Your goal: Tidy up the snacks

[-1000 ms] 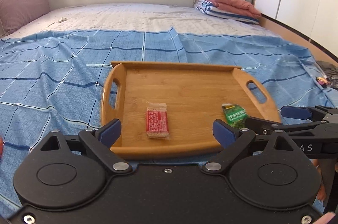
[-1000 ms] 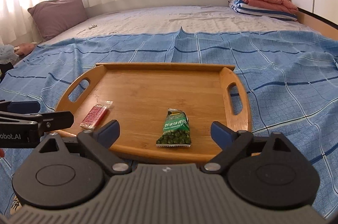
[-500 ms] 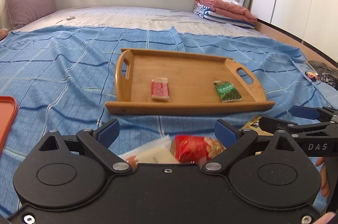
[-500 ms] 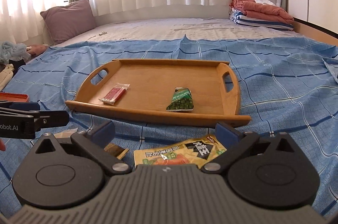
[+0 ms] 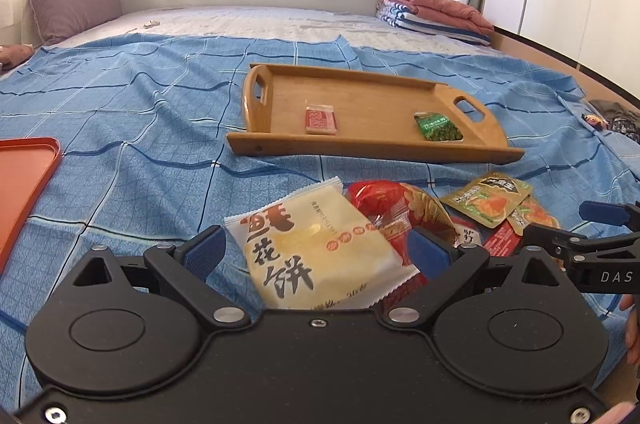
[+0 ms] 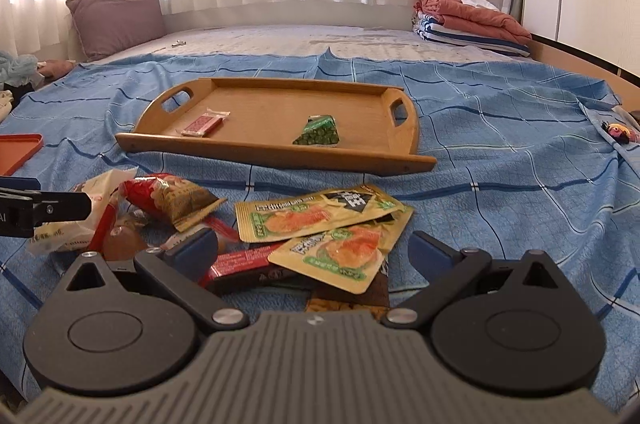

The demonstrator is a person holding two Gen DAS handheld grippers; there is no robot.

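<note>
Far left, I see an orange tray (image 5: 24,180) lying flat on the blue checked sheet (image 5: 132,128), apart from everything else; I judge it a second sorting place, though nothing shows in the part I can see.

My left gripper (image 5: 316,252) hangs low over the near pile with its jaws spread wide and nothing pressed between the pads. The white pastry packet (image 5: 316,248) lies in the gap, and the red peanut bag (image 5: 384,204) sits just behind it, overlapping its right edge. I read this as lining up on the pastry, since it lies topmost and flat.

Beyond the pile, the wooden tray (image 6: 276,148) already carries a small red packet (image 6: 202,123) toward its left handle and a green pea packet (image 6: 318,132) toward the right, well apart, so the sorting has begun but most snacks are not yet moved.

My right gripper (image 6: 304,252) has just been opening and now stands fully wide, empty. Two yellow-green sachets (image 6: 320,224) overlap each other between its fingers, over a dark red bar (image 6: 240,260). The upper sachet looks easiest to lift first.
</note>
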